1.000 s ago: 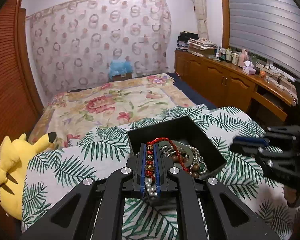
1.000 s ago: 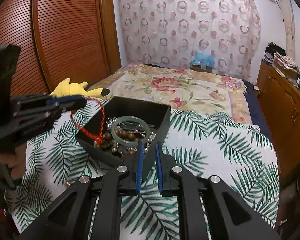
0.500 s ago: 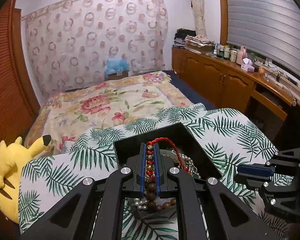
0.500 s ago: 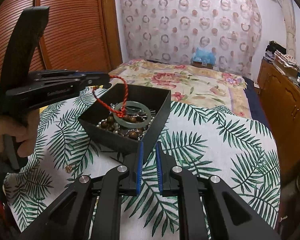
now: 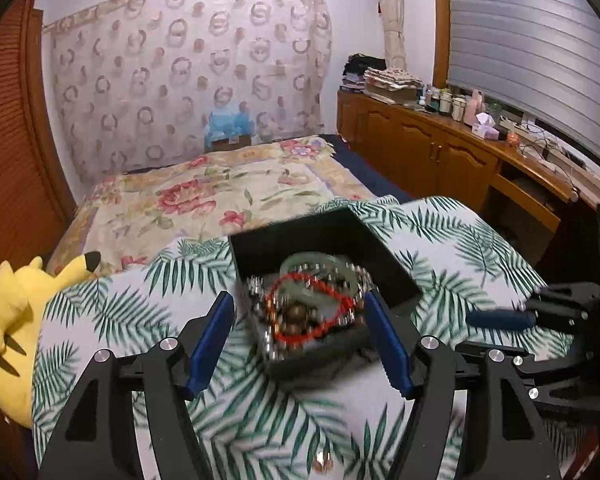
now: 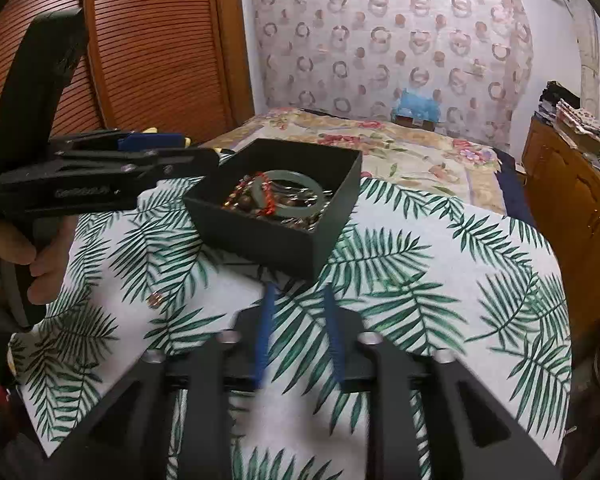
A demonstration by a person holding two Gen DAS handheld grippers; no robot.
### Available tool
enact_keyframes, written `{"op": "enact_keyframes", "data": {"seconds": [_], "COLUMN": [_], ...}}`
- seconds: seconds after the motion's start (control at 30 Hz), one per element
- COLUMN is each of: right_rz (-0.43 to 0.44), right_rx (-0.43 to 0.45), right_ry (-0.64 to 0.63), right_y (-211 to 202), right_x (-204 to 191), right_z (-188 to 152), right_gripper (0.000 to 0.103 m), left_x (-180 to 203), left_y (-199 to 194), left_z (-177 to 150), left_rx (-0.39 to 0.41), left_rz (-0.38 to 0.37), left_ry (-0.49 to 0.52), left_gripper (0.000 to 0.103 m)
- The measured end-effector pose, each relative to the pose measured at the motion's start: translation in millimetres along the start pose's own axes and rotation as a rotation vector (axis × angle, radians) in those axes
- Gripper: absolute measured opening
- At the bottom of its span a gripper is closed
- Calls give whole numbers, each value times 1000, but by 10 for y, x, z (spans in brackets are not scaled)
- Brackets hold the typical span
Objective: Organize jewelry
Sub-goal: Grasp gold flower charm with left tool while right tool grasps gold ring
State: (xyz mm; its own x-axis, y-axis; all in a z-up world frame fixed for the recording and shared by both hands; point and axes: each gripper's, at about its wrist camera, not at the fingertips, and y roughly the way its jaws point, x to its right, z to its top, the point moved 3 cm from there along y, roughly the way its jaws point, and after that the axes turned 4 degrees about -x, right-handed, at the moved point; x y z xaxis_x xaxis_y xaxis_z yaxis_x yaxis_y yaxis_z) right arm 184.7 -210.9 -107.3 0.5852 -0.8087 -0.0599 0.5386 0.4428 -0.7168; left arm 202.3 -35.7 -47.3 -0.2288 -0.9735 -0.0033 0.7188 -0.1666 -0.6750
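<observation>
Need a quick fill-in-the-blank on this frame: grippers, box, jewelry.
1. The left gripper has its jaws ____.
2. The red cord bracelet lies inside the ____ box.
3. The green bangle rests ____ the box.
4. The yellow plush toy lies on the cloth's ____ edge in the left wrist view.

Missing: open; black; inside; left

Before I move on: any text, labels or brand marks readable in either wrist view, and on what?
Raised lettering on the side of the left gripper, seen in the right wrist view: blurred, not readable.
Bottles and jars on the wooden sideboard: any labels too small to read.
Black box and the jewelry in it: no text visible.
Palm-leaf cloth: pattern only, no words.
</observation>
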Motion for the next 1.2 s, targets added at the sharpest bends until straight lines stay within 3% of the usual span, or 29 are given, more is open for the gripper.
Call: {"op": "enact_keyframes", "data": {"seconds": [0.07,0.13,0.17,0.7,0.97,1.0,1.2], "right_rz": [2,7,12,35,14,15,5], "right_rx": [-7,-16,-24,-148,-164,-163,-154], "right_ry": [-10,-25,-31,-172,-178,-180,-186], "right_y": [-8,-10,-6,203,253,244,220], "right_x": [-36,-99,-129,-524,-517,-520,-507], "right_z": [-41,-92,-118,-326,-336,-337,-339], "right_gripper": [34,34,34,34,32,22,22], "left_x": [-6,-9,-12,-99,-33,-16,80], "left_y": [-62,-110,-138,-68,-49,-50,-5], "left_z": [-107,-203,-251,-889,-990,-991,-982], "left_rx": [-7,-14,-13,-137,-165,-166,-184], "left_rz": [12,23,22,-5,-40,-47,-72], "left_ry": [12,23,25,12,27,30,53], "left_gripper": [66,78,80,80,80,76,52]}}
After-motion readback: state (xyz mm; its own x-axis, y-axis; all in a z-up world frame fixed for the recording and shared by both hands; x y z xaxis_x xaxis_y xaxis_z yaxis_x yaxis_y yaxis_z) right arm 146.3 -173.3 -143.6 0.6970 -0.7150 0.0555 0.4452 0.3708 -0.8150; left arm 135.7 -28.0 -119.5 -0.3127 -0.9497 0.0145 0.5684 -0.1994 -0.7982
